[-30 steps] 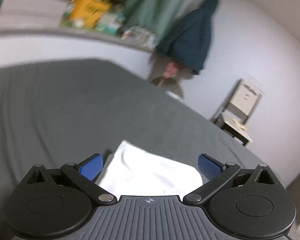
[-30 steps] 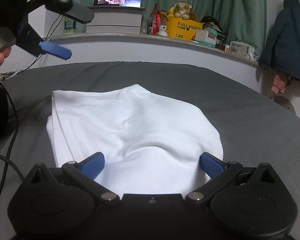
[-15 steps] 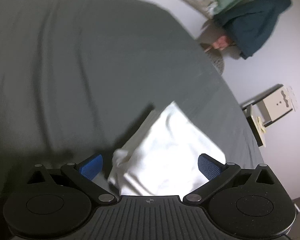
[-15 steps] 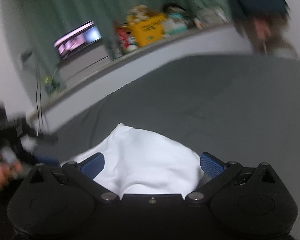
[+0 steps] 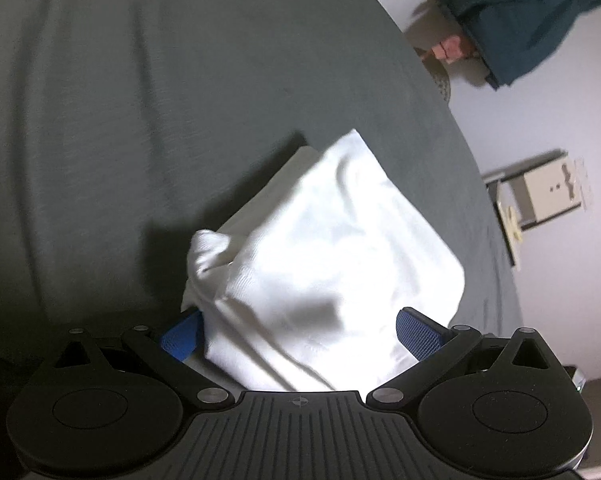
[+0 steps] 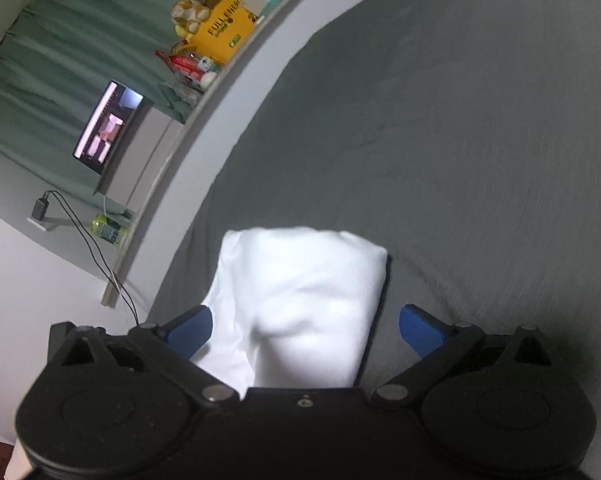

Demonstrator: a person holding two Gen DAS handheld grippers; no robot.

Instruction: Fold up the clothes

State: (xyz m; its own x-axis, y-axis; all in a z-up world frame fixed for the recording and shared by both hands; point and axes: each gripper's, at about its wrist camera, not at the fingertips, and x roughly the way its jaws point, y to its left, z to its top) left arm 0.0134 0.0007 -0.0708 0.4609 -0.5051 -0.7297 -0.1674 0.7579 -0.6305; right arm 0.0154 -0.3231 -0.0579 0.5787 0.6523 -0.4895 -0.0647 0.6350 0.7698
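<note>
A folded white garment (image 5: 328, 240) sits on the dark grey bed (image 5: 140, 100) and casts a deep shadow on its left side. One corner near the left fingertip is bunched into a knot-like lump. My left gripper (image 5: 300, 332) is open, its blue pads wide apart on either side of the garment's near end. In the right wrist view the same white garment (image 6: 300, 280) is a compact bundle. My right gripper (image 6: 305, 332) is open too, straddling the bundle's near end. Whether either gripper's fingers reach under the cloth is hidden.
A dark jacket (image 5: 520, 28) hangs on the wall past the bed's edge, with a small pale chair (image 5: 540, 196) beside it. A ledge behind the bed carries a yellow box (image 6: 224, 28) and a lit screen (image 6: 106, 128). A black cable (image 6: 88, 240) runs down the wall.
Both grippers have swung and tilted downward at the garment. The cloth, earlier spread flat on the bed, is now a tighter bundle between both pairs of open fingers.
</note>
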